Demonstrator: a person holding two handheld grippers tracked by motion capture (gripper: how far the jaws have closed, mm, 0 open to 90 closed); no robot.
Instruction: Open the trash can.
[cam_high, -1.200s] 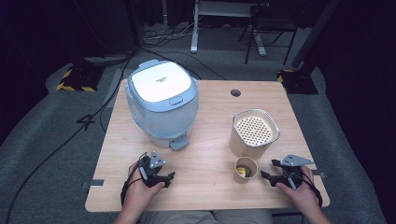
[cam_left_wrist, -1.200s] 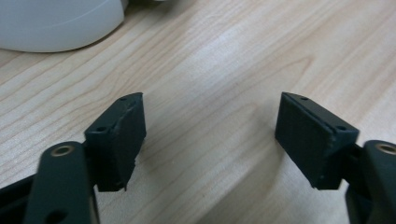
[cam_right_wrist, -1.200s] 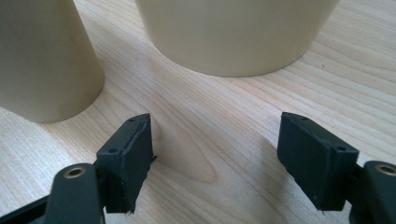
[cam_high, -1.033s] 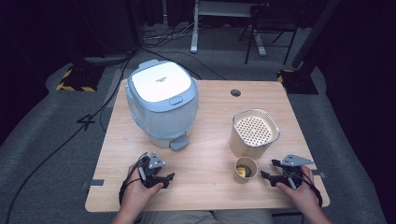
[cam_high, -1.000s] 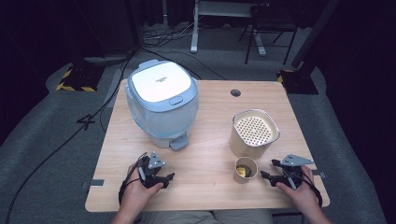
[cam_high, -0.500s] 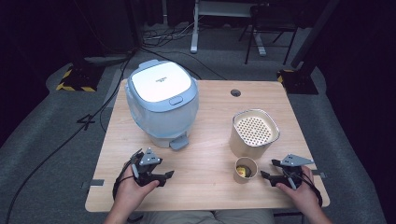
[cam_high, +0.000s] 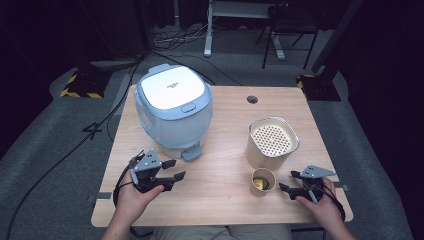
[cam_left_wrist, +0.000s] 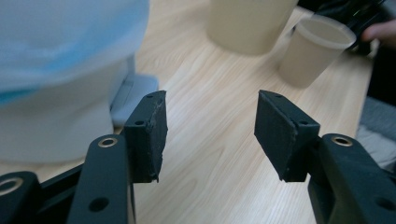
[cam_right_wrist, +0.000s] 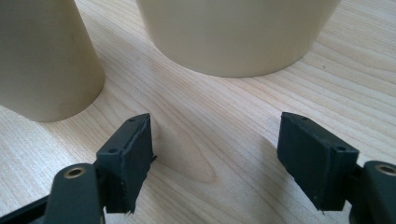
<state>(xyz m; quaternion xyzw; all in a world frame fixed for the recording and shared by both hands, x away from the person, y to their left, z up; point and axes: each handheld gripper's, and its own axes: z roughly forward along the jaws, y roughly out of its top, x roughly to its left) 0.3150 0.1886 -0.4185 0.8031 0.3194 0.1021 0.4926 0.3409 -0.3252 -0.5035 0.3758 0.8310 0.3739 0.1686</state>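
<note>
A pale blue rice cooker (cam_high: 172, 107) with a white lid stands shut at the table's left. A beige pot with a perforated insert (cam_high: 272, 141) stands at the right, and in front of it a small beige cup (cam_high: 262, 181) holds something yellow. My left gripper (cam_high: 172, 170) is open just in front of the cooker, raised off the table, nothing between its jaws. In the left gripper view the cooker (cam_left_wrist: 60, 70) is at the left and the cup (cam_left_wrist: 315, 51) far right. My right gripper (cam_high: 289, 182) rests open on the wood right of the cup (cam_right_wrist: 44, 60), below the pot (cam_right_wrist: 238, 32).
The wooden table (cam_high: 220, 165) has a cable hole (cam_high: 252, 99) at the back. A grey latch tab (cam_high: 191, 153) juts from the cooker's base toward my left gripper. Black cables run over the grey floor behind the table.
My left gripper has lifted off the table, moved a little left and toward the cooker, and opened wider. The right gripper has stayed where it was.
</note>
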